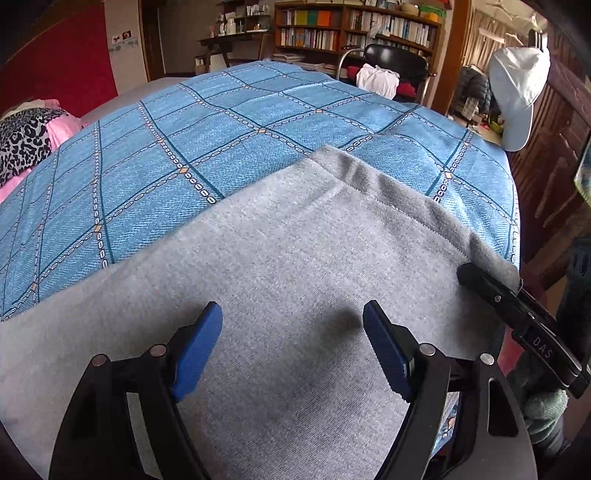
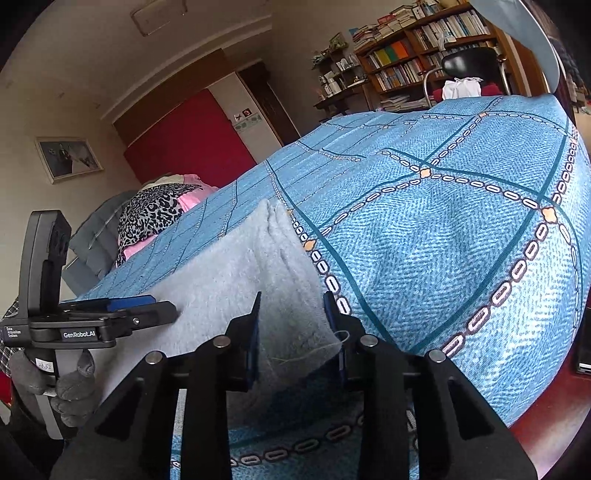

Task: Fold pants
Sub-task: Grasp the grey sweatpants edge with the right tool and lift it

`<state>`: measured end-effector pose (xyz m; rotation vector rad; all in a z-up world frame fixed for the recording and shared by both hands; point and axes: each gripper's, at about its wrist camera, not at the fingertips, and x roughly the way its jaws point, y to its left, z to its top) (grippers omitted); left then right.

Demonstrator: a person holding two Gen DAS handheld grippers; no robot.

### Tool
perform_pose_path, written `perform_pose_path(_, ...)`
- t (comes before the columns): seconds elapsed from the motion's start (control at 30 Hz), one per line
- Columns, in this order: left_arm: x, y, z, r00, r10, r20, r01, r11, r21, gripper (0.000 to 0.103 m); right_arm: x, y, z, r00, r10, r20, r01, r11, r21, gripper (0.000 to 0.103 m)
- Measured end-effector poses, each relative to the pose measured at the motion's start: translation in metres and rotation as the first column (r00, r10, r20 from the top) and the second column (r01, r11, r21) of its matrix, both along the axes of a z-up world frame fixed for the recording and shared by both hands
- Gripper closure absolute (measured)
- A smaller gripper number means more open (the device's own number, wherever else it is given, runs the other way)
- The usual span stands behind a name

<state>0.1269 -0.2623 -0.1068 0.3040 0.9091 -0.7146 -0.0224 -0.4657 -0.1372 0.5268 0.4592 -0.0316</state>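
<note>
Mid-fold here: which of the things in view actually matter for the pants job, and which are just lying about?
Part of the job:
grey pants, spread on the blue bedspread
left gripper, open above the fabric
right gripper, open, jaws either side of the pants' edge

Just lying about:
white cap
leopard-print cloth
pink cloth
black chair
bookshelf

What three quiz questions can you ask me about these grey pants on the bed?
1. True or false: the left tongs are open above the pants.
2. What colour is the bedspread under the pants? A red, B blue, C green.
3. Which tongs have the corner of the pants between their fingers?

Key: 1 true. 2 B. 3 the right tongs.
</note>
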Motion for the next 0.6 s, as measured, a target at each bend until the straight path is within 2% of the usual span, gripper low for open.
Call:
perform_pose_path(0.2, 0.01, -0.016, 0.004, 0.998, -0.037, -0.055, 0.035, 0.999, -0.036, 0.025, -0.004, 0.024, 0.021, 0.999, -0.003, 0.033, 0.007, 0.992, -0.124, 0.074)
perform_pose_path(0.3, 0.015, -0.022, 0.009, 0.992, -0.07, -0.102, 0.061, 0.994, -0.089, 0.025, -0.004, 0.035, 0.027, 0.999, 0.002, 0.043, 0.006, 0.984, -0.181, 0.074)
perform_pose_path(0.47, 0.016, -0.032, 0.023, 0.978, -0.144, -0.151, 0.117, 0.978, -0.175, 0.025, -0.002, 0.053, 0.034, 0.998, 0.03, 0.057, -0.017, 0.974, -0.225, 0.074)
perform_pose_path(0.53, 0.016, -0.034, 0.029, 0.973, -0.162, -0.165, 0.127, 0.971, -0.204, 0.015, -0.003, 0.062, 0.035, 0.997, 0.044, 0.062, -0.026, 0.964, -0.264, 0.075)
perform_pose_path(0.6, 0.018, -0.036, 0.034, 0.968, -0.175, -0.181, 0.132, 0.965, -0.227, 0.014, 0.0, 0.069, 0.036, 0.996, 0.061, 0.059, -0.041, 0.955, -0.294, 0.076)
